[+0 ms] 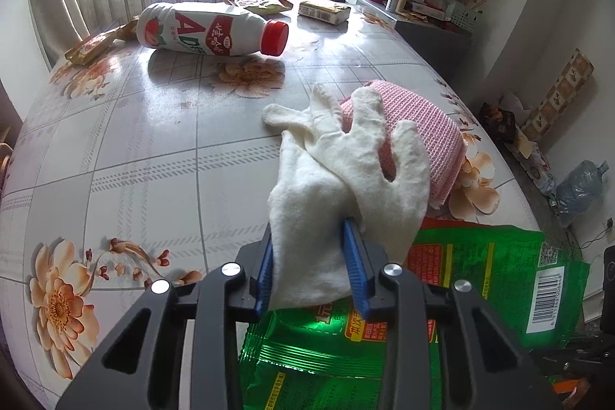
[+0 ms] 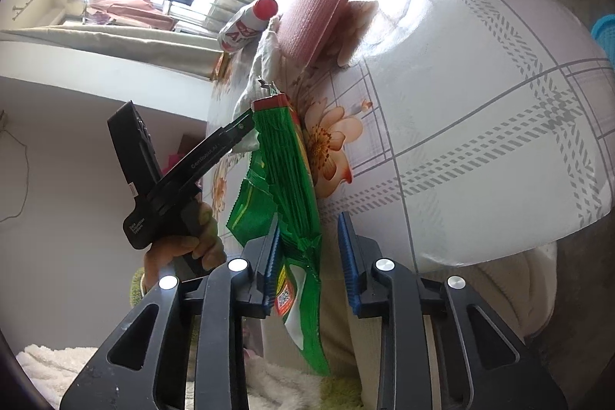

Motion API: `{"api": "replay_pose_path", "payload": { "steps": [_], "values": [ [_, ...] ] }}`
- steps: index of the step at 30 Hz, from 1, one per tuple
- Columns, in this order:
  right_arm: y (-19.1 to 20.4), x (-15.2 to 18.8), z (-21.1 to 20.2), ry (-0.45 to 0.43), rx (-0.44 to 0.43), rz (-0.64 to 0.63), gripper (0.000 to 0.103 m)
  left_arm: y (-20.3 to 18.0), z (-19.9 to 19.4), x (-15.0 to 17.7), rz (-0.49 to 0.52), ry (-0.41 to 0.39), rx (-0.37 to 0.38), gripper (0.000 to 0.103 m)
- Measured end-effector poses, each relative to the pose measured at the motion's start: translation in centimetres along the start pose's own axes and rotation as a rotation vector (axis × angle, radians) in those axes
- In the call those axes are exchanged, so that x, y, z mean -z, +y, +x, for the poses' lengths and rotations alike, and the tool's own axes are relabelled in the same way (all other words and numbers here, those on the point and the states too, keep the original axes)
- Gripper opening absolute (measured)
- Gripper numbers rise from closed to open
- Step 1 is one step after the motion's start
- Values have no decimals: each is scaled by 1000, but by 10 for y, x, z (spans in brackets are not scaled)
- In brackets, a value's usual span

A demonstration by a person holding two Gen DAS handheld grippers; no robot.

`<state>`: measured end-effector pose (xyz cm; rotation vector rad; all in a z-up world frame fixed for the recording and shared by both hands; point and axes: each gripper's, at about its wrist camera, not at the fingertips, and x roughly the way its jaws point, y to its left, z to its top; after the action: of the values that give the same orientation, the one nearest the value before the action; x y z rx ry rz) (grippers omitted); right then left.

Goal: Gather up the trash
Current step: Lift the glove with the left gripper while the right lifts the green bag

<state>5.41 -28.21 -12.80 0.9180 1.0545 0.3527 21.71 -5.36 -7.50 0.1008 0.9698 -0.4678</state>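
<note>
Left gripper: jaws closed on a white fabric glove, raised off the floral oilcloth table, seemingly for carrying away.

Right gripper: jaws part-open; crinkled green foil snack bag hangs against the left pad, whether it is pinched I cannot tell.

Pending: white plastic bottle with red cap, lying on its side; pink knitted cloth beside the glove.

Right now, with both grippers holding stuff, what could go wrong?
The white glove hangs loosely from the left gripper and drapes on the pink cloth, so lifting may drag it. The green wrapper sits against only one finger of the right gripper, whose jaws look apart, so it could slip out.
</note>
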Motion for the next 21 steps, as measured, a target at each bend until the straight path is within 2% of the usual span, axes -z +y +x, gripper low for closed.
{"api": "replay_pose_path", "payload": {
  "steps": [2,10,21],
  "values": [
    [-2,0,0,1,-3,2,16,-2,-2,1,11,-5,-8,29],
    [-3,0,2,-9,-21,14,13,-3,-8,-1,10,-14,-1,22],
    [-14,3,-6,-23,-39,32,12,1,-27,-5,-53,-47,59,22]
  ]
}}
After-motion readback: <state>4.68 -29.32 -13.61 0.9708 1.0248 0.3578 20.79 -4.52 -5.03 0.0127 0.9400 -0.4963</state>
